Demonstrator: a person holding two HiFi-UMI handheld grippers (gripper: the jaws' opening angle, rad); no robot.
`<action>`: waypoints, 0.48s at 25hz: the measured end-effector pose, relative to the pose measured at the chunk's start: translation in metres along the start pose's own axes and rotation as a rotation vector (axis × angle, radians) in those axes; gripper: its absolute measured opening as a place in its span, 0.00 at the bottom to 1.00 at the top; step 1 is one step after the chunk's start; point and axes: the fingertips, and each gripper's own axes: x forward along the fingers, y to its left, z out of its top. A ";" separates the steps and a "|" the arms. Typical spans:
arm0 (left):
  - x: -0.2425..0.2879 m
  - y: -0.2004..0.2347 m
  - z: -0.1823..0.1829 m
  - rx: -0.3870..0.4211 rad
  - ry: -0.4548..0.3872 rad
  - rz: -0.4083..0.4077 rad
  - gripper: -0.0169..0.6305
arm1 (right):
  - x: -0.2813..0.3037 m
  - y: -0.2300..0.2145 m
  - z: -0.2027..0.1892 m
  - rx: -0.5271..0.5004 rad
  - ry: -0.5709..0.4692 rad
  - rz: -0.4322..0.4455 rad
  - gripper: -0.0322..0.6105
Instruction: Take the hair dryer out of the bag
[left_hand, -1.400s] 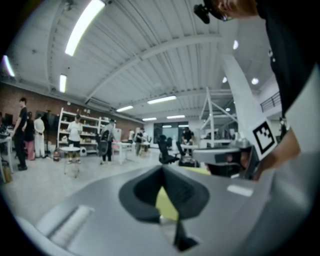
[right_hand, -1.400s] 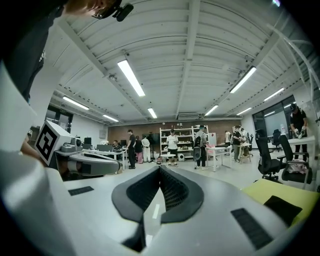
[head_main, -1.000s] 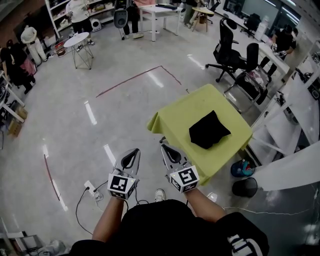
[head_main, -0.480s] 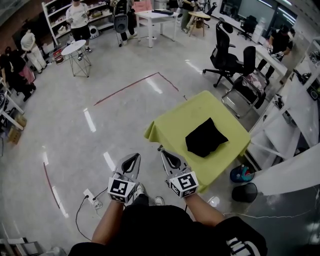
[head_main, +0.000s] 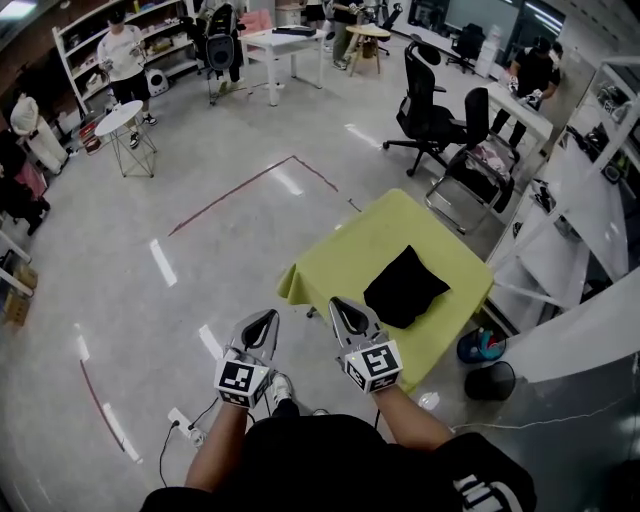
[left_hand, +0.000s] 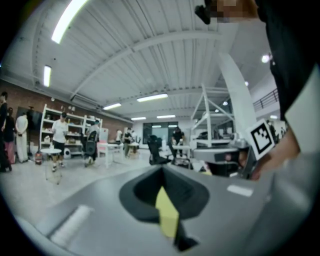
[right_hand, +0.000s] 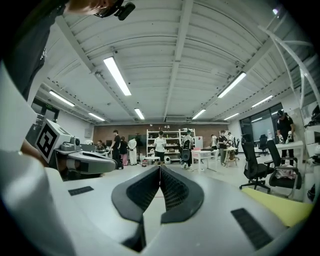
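A black bag (head_main: 405, 288) lies slumped on a small table under a yellow-green cloth (head_main: 340, 260). No hair dryer shows in any view. Both grippers are held side by side in front of my body, short of the table's near edge and pointing toward it. My left gripper (head_main: 265, 318) is shut and holds nothing; its pads meet in the left gripper view (left_hand: 162, 172). My right gripper (head_main: 340, 305) is also shut and holds nothing, its ribbed pads pressed together (right_hand: 160, 172). A corner of the yellow cloth (right_hand: 280, 205) shows at the lower right of the right gripper view.
Black office chairs (head_main: 440, 110) stand beyond the table. White shelving (head_main: 590, 230) lines the right side. A black bin (head_main: 490, 380) and a blue object (head_main: 478, 345) sit beside the table's near right corner. A power strip with cable (head_main: 185, 425) lies on the floor at left.
The table and bag have come closer and shifted left in the head view as I walk toward them. Both grippers stay shut and side by side.
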 end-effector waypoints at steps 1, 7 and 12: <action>0.006 0.005 0.000 0.000 -0.001 -0.011 0.04 | 0.005 -0.003 0.000 -0.001 -0.001 -0.011 0.06; 0.039 0.030 0.003 0.003 -0.006 -0.082 0.04 | 0.036 -0.018 0.004 -0.010 -0.005 -0.069 0.06; 0.054 0.055 0.009 -0.003 -0.010 -0.142 0.04 | 0.059 -0.022 0.011 -0.014 0.004 -0.131 0.06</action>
